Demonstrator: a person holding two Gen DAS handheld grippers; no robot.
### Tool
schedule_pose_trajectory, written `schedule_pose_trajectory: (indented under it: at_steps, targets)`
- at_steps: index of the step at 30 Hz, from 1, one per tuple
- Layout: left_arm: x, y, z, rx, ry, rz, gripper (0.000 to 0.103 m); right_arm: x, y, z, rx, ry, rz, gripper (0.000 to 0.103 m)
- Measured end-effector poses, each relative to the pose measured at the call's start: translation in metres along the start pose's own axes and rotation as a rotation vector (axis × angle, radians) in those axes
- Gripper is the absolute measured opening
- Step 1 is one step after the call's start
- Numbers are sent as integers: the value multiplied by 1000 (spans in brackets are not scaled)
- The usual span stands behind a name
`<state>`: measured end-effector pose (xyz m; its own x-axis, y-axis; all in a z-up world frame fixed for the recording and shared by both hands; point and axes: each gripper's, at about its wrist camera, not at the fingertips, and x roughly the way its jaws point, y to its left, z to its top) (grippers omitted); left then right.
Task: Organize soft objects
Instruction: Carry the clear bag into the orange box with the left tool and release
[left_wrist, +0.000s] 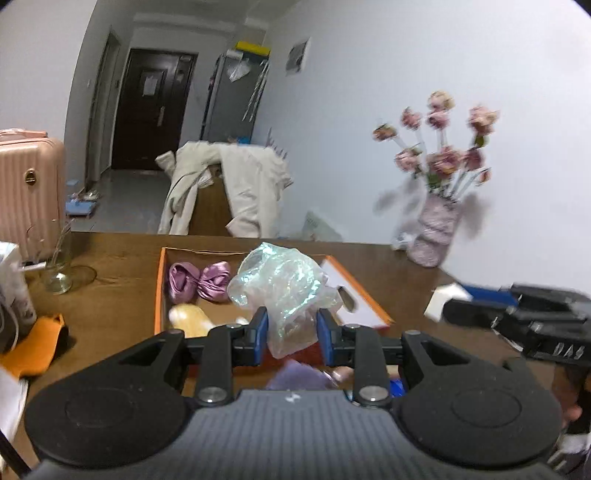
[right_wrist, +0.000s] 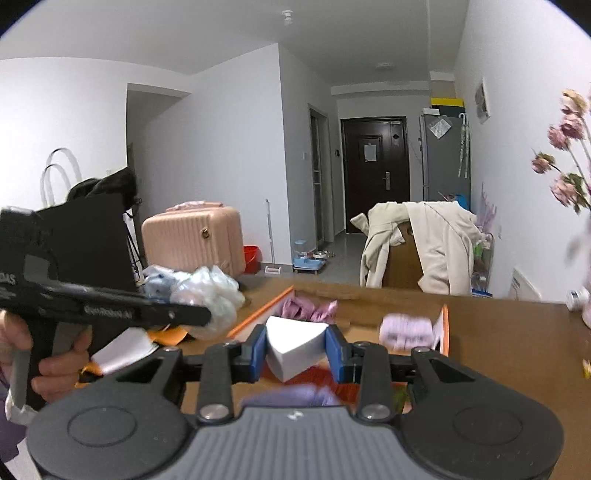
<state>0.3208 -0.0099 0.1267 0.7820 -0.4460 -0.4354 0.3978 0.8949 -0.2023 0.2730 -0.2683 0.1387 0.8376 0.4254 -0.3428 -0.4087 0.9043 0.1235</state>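
My left gripper (left_wrist: 290, 334) is shut on a crumpled clear plastic bag (left_wrist: 280, 284) and holds it above an open orange-rimmed cardboard box (left_wrist: 159, 291). In the box lie two purple satin scrunchies (left_wrist: 199, 280) and a pale yellow soft item (left_wrist: 190, 315). My right gripper (right_wrist: 295, 350) is shut on a white sponge block (right_wrist: 291, 345), bent between the blue pads, over the same box (right_wrist: 258, 314). A purple pack (right_wrist: 406, 330) blurs at the box's right side. The left gripper with the bag (right_wrist: 214, 299) shows at the left of the right wrist view.
A vase of pink flowers (left_wrist: 437, 236) stands at the table's far right. A glass jar (left_wrist: 57, 273) and an orange cloth (left_wrist: 38, 343) lie at the left. Beyond the table are a pink suitcase (right_wrist: 194, 240) and a chair draped with a coat (right_wrist: 417, 243).
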Motion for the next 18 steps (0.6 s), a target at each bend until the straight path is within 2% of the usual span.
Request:
schedule_pose_trajectory:
  at_steps: [5, 9, 13, 16, 17, 18]
  targets:
    - [87, 33, 32, -64, 130, 25, 29, 104, -53, 40, 105, 94, 3, 34]
    - [157, 66, 35, -106, 264, 43, 29, 202, -89, 46, 232, 224, 22, 34]
    - [203, 85, 31, -112, 329, 75, 31, 291, -109, 37, 270, 343, -35, 34]
    - [222, 92, 29, -89, 349, 98, 36, 338, -119, 22, 331, 405, -50, 36]
    - [224, 93, 27, -83, 342, 97, 43, 349, -122, 18, 355, 421, -51, 36]
    - [226, 94, 27, -75, 338, 97, 53, 358, -122, 13, 374, 435, -51, 38]
